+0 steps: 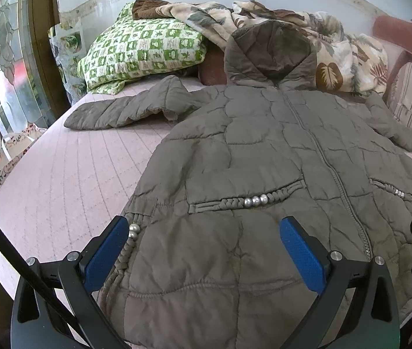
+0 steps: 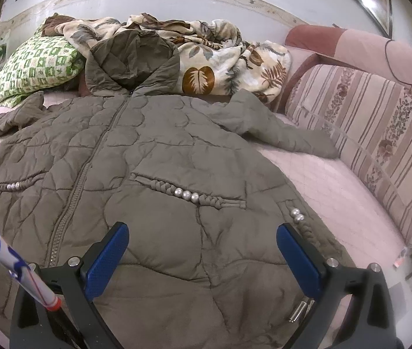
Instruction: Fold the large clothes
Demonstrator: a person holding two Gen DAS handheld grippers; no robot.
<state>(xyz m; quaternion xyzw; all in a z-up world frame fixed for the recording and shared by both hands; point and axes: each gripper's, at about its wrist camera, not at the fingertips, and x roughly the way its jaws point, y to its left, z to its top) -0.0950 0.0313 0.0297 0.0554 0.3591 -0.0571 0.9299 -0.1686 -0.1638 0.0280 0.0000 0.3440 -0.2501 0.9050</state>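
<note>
A grey-brown quilted hooded jacket [image 1: 264, 151] lies front-up and zipped on the pink bed [image 1: 69, 168], hem at the near edge, both sleeves spread outward, pearl-trimmed braided pockets showing. The left gripper [image 1: 206, 232] hangs spread wide over the hem's left corner, holding nothing. The right gripper [image 2: 203, 238] is likewise wide apart and empty above the hem's right side. Along the far edge, a green checked pillow [image 1: 144, 52] and a leaf-print blanket [image 2: 220, 58] crowd against the hood. A striped cushion [image 2: 374, 133] lines the right edge.

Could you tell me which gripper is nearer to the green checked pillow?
Left. The left gripper is over the jacket's pillow-side hem; the green checked pillow lies ahead. The right gripper is farther across.
</note>
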